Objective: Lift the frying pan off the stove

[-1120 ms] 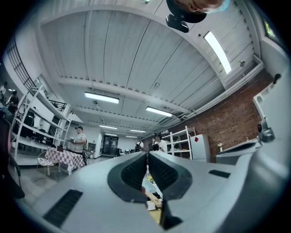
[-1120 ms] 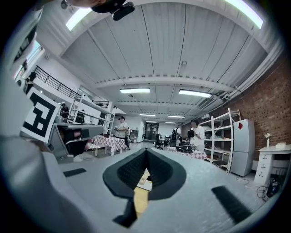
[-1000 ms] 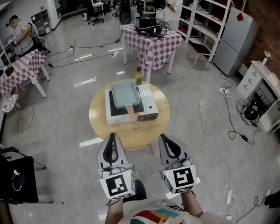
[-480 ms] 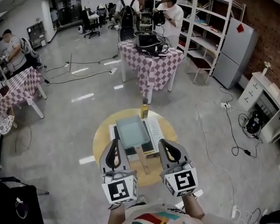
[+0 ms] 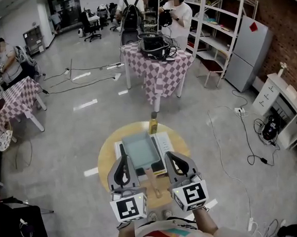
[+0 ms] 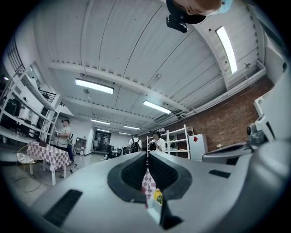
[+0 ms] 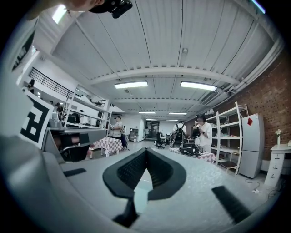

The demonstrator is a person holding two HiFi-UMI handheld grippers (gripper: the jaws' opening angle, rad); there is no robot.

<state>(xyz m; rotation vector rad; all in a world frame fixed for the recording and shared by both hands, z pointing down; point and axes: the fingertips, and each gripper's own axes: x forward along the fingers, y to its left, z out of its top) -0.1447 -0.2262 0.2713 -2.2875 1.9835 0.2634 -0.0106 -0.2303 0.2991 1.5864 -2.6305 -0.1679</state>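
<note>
Yellow bottle [image 5: 153, 124] at far edge of round table [image 5: 104, 158]; checkered table [image 5: 160, 70] beyond. Frying pan [image 5: 140, 148] on stove [image 5: 164, 139], between left gripper [image 5: 122, 159] and right gripper [image 5: 168, 155]. Both sets of fingers pressed together, pinching nothing.

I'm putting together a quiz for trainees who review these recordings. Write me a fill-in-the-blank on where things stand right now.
1. The frying pan rests on the stove, which stands on a ___ wooden table.
2. The pan's wooden handle points ___ the person.
3. The yellow bottle stands at the table's ___ edge.
4. The left gripper and right gripper both have their jaws ___.
Missing words: round; toward; far; shut.
</note>
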